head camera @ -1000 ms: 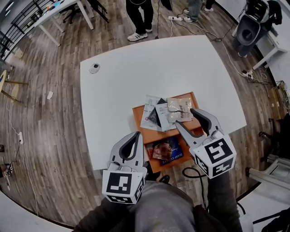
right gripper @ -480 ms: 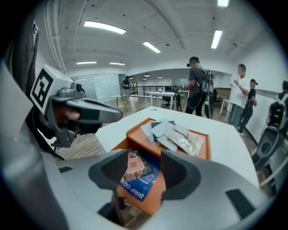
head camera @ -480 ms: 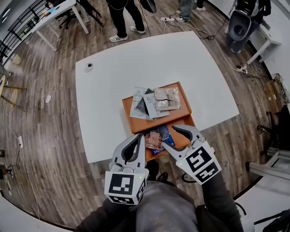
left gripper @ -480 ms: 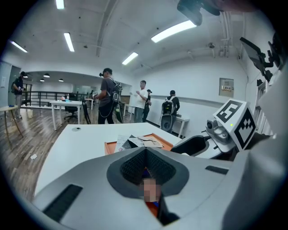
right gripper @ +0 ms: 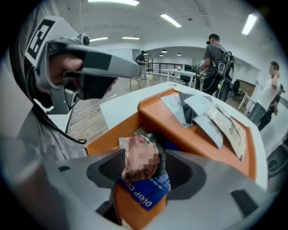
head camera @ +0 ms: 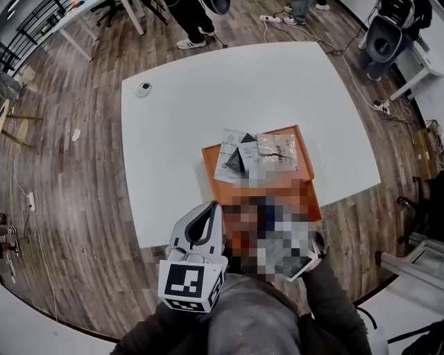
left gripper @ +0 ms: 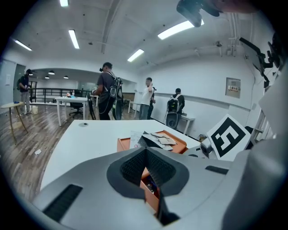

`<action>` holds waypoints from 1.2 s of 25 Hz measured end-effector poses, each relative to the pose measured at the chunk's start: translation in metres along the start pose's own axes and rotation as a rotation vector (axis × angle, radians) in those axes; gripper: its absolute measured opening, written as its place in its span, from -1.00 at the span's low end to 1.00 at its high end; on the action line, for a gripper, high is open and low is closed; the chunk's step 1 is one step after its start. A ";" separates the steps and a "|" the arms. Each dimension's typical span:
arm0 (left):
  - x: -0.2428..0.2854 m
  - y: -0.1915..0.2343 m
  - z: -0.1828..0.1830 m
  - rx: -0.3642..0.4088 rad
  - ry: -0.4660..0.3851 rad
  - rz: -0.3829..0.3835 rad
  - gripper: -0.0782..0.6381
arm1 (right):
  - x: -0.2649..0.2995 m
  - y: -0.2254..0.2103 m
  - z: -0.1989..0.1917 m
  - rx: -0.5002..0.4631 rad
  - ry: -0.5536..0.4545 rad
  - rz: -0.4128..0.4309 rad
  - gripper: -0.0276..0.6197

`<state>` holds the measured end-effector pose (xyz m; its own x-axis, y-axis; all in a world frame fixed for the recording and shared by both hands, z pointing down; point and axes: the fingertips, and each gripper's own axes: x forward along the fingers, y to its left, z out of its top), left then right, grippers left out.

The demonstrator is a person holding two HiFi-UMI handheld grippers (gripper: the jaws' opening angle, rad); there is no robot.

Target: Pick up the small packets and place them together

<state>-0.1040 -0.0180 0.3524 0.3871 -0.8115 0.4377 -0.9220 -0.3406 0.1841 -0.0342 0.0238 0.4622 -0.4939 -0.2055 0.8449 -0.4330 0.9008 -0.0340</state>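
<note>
Several small packets [head camera: 257,156] lie piled on a raised orange box [head camera: 209,163]; the same pile shows in the right gripper view [right gripper: 207,112]. In front of it is a lower orange tray [right gripper: 108,134] holding a brownish packet [right gripper: 139,155] on top of a blue drip-coffee packet [right gripper: 146,188]. My right gripper [right gripper: 141,166] points steeply down over that tray. Its jaws have just been opening and stand wide, with the brownish packet between the pads. In the head view a mosaic patch hides it. My left gripper [head camera: 214,206] hovers at the tray's left, shut and empty.
The box and tray sit near the front edge of a white table [head camera: 208,90]. A small round object [head camera: 143,89] lies at its far left corner. People [head camera: 194,21] stand beyond the far edge on the wooden floor.
My right gripper has dropped from beside the raised box down into the lower tray, tipping steeply, and now straddles the brownish packet. The left gripper has hardly shifted.
</note>
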 end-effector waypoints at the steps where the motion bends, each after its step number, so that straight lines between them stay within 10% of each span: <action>1: 0.002 0.005 -0.001 -0.002 0.003 0.002 -0.79 | 0.007 -0.001 -0.001 -0.002 0.020 -0.001 -0.08; 9: 0.011 0.029 -0.006 -0.028 0.020 0.023 -0.79 | 0.024 -0.008 -0.004 0.012 0.070 0.038 -0.05; 16: 0.005 0.021 -0.005 -0.020 0.009 0.014 -0.79 | 0.015 -0.002 -0.002 -0.046 0.066 -0.034 -0.54; 30: -0.041 -0.032 0.006 0.028 -0.066 -0.017 -0.79 | -0.075 0.011 0.022 -0.050 -0.138 -0.200 -0.58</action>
<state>-0.0899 0.0234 0.3233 0.4028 -0.8348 0.3752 -0.9153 -0.3670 0.1661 -0.0181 0.0407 0.3864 -0.5016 -0.4293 0.7511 -0.4968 0.8537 0.1562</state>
